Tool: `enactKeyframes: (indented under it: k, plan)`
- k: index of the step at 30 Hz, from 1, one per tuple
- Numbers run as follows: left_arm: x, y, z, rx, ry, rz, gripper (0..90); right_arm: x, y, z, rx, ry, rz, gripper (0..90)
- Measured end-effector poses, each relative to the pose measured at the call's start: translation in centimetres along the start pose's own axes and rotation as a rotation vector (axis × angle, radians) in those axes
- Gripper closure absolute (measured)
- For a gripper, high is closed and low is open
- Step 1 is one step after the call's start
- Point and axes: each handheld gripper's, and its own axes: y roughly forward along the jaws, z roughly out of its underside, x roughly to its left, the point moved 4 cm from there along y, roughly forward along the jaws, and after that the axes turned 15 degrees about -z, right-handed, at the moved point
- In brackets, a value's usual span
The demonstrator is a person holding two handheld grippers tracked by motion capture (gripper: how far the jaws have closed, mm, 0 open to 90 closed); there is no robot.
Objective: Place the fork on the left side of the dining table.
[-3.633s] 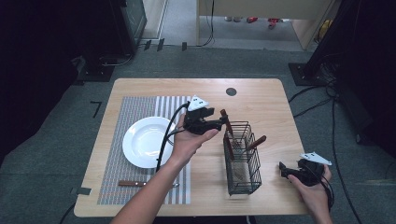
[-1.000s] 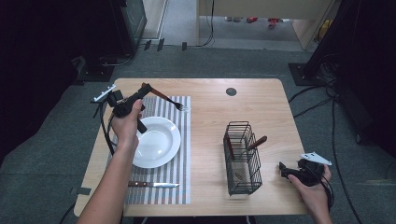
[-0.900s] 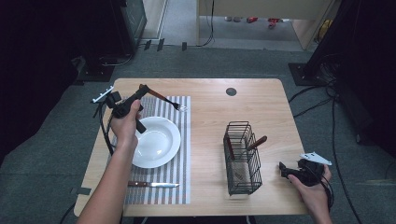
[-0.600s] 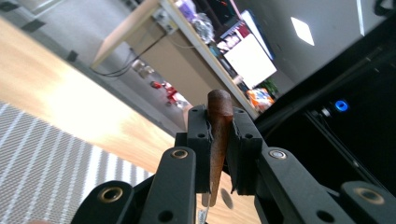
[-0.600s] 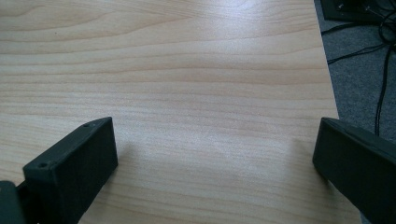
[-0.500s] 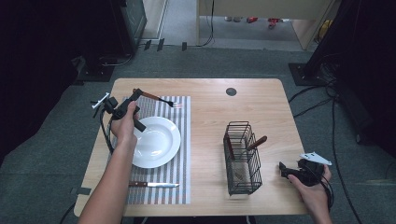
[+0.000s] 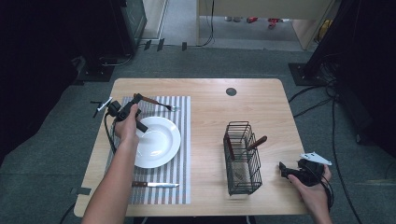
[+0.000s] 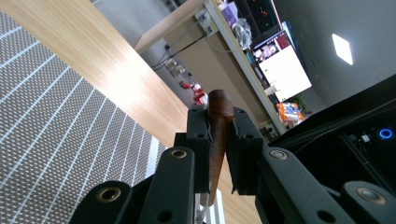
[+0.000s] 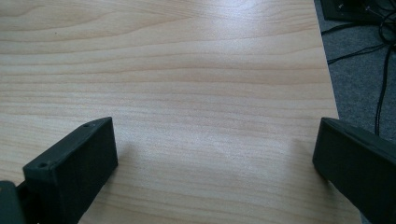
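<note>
Both forearms are bare, with no sleeve reaching the wrists. The left black two-jaw handheld gripper [image 7: 136, 98] has a blocky matte body, a dark cable looping beneath it, and a pale grey plate jutting from its outer side. In the left gripper view its linkage arms are rounded black bars with brass-coloured pivot rivets and small round holes, ending in squared black pads [image 8: 198, 135]. The right black two-jaw handheld gripper [image 7: 282, 169] carries a grey three-cornered plate on top and a black cable trailing behind. Its jaws are thick, flat-faced matte blocks, one with a small screw hole near its edge.
</note>
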Motion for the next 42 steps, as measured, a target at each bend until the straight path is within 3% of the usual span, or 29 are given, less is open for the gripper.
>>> enactKeyframes:
  k: [2,4,5,6,7,12,17,22,23,25,30,33,34,38,42]
  plan:
    - [0.1,0.1,0.0,0.002,0.0,-0.002,81.5,0.0,0.0,0.0,-0.001,-0.002,-0.001,0.0]
    - [0.2,0.3,0.1,0.015,0.019,-0.022,74.4,0.0,0.0,0.0,0.0,0.0,0.0,0.0]
    - [0.4,0.6,0.2,0.039,0.088,-0.071,68.7,0.0,0.0,0.0,0.0,0.0,0.0,0.0]
    - [0.4,0.6,0.2,0.039,0.088,-0.071,65.0,0.0,0.0,0.0,0.0,0.0,0.0,0.0]
    - [0.5,0.8,0.2,0.035,0.129,-0.09,63.7,0.0,0.0,0.0,0.0,0.0,0.0,0.0]
    - [0.9,1.2,-0.2,0.054,0.131,-0.142,56.7,0.0,0.0,0.0,-0.001,-0.001,-0.001,0.0]
    - [1.3,1.9,-0.1,0.097,0.141,-0.181,41.8,0.0,0.0,0.0,-0.001,-0.001,-0.001,0.0]
    - [1.3,2.8,0.1,0.165,0.226,-0.232,31.2,0.0,0.0,0.0,0.0,-0.002,-0.001,0.0]
    - [1.3,2.8,0.1,0.165,0.226,-0.232,30.8,0.0,0.0,0.0,0.0,-0.002,-0.001,0.0]
    - [1.4,3.1,0.2,0.195,0.261,-0.285,30.4,0.0,0.0,0.0,0.0,0.0,0.0,0.0]
    - [1.5,3.8,0.4,0.248,0.335,-0.369,22.7,0.0,0.0,0.0,0.0,0.0,0.0,0.0]
    - [1.3,3.9,0.3,0.253,0.345,-0.375,20.4,0.0,0.0,0.0,0.0,0.0,0.0,0.0]
    - [1.1,3.9,0.1,0.248,0.375,-0.389,20.4,0.0,0.0,0.0,-0.001,-0.001,-0.001,0.0]
    - [0.8,3.6,-0.2,0.241,0.408,-0.39,20.6,0.0,0.0,0.0,0.0,0.0,0.0,0.0]
    - [0.6,3.0,-0.4,0.248,0.432,-0.363,30.9,0.0,0.0,0.0,0.0,0.0,0.0,0.0]
